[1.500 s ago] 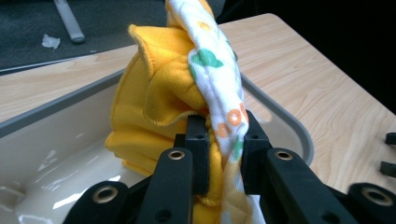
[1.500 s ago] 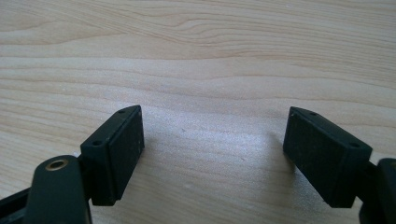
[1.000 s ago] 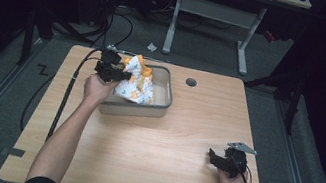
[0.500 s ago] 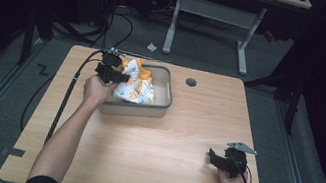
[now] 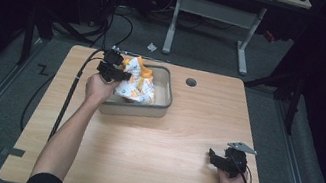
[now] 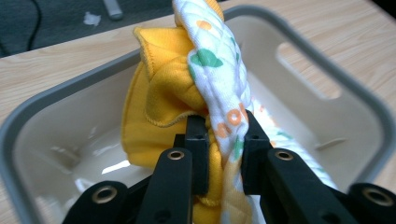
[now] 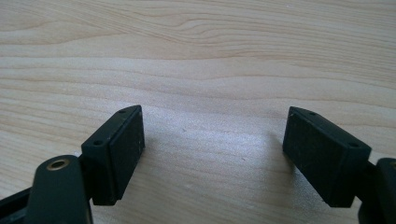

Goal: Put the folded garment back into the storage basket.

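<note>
pinching a bunched cloth (image 6: 219, 88), white with orange and green print and a yellow side, the left gripper (image 6: 223, 140) is held over the near left corner of a grey-rimmed tub (image 5: 161, 102). the cloth is lifted partly above the tub, its lower end trailing inside. the tub is set at the far left of a wooden bench (image 5: 166, 148). the right gripper (image 7: 212, 154) is held low over bare wood at the bench's near right, its 2 jaws spread wide apart.
</note>
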Demonstrator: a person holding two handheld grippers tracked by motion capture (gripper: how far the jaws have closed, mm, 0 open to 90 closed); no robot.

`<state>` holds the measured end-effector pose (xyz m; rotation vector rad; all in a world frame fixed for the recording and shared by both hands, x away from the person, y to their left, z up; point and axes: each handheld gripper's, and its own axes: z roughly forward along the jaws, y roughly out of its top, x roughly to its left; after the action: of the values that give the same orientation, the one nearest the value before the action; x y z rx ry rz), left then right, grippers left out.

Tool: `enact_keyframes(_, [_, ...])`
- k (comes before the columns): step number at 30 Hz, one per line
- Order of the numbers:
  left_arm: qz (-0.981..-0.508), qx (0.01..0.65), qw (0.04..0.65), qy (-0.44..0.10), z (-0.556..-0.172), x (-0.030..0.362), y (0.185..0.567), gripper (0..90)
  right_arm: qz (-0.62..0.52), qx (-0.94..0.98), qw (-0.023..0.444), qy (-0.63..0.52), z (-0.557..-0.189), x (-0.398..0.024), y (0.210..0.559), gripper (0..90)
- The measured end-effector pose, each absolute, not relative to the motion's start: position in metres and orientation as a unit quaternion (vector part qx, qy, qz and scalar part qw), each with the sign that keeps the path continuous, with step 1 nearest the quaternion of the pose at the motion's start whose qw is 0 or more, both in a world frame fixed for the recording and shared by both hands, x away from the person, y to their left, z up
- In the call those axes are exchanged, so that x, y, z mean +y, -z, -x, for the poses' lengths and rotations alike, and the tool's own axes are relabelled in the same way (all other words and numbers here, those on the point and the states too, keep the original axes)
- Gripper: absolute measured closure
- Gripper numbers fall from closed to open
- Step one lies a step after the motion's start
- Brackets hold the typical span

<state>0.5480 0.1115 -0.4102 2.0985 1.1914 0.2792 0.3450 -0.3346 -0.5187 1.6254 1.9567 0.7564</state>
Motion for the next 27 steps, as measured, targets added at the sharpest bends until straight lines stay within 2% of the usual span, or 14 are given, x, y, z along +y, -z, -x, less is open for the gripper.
enact_keyframes(17, [-0.830,0.474,0.267,-0.123,-0.548,0.117,0.434,76.2,-0.594,0.716,0.241,-0.277,-0.345,-0.335,0.519,21.0])
enact_keyframes(27, [-0.831,0.481,0.254,-0.118,-0.549,0.117,0.445,74.0,-0.593,0.716,0.241,-0.277,-0.345,-0.334,0.519,21.0])
